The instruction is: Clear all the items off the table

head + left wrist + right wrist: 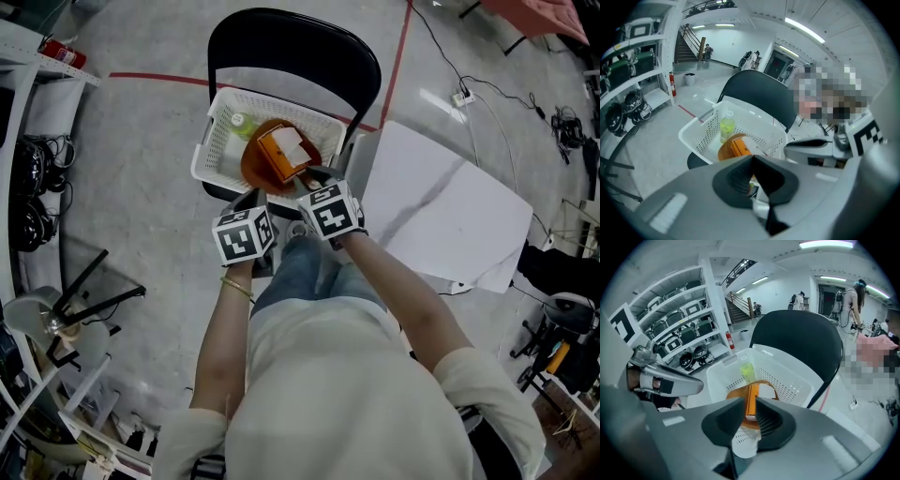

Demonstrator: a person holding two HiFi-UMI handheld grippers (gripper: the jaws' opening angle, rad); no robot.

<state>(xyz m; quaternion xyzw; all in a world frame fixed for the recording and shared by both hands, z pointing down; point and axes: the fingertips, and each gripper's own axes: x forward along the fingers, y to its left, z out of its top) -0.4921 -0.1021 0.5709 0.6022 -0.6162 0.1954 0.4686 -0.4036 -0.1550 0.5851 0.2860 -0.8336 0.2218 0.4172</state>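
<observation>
Head view, nearest: a person's pale shirt (347, 394), with both forearms reaching toward the chair.
Marker cubes: one on each gripper, left (244, 234) and right (330, 210). They carry black-and-white square patterns and no letters.
Left gripper (753, 159): its fingers (736, 176) are pressed together, with the tips just short of the orange bowl's rim.
Right gripper (751, 399): its fingers (724, 420) stand narrowly apart, closed on the near end of the orange box.
Orange box (287, 150): it lies tilted in the bowl with a white label on its upper face. The print is too small to read.
Orange bowl (258, 169): it sits at the near side of the basket, over its front rim.
Bottle (242, 124): yellow-green with a white cap, lying at the basket's far left corner. Its label is unreadable.
Basket (214, 141): white with perforated walls, resting on the chair seat.
Chair (281, 47): black, with its backrest on the far side of the basket.
Counter (450, 216): white, just right of the chair.
Floor tape (159, 78): red lines run behind the chair.
Fire extinguisher (61, 52): red, at the far left by the shelving. Its writing is illegible.
Shelves (679, 319): white racks beyond the basket holding dark cases and helmets. No lettering can be made out.
</observation>
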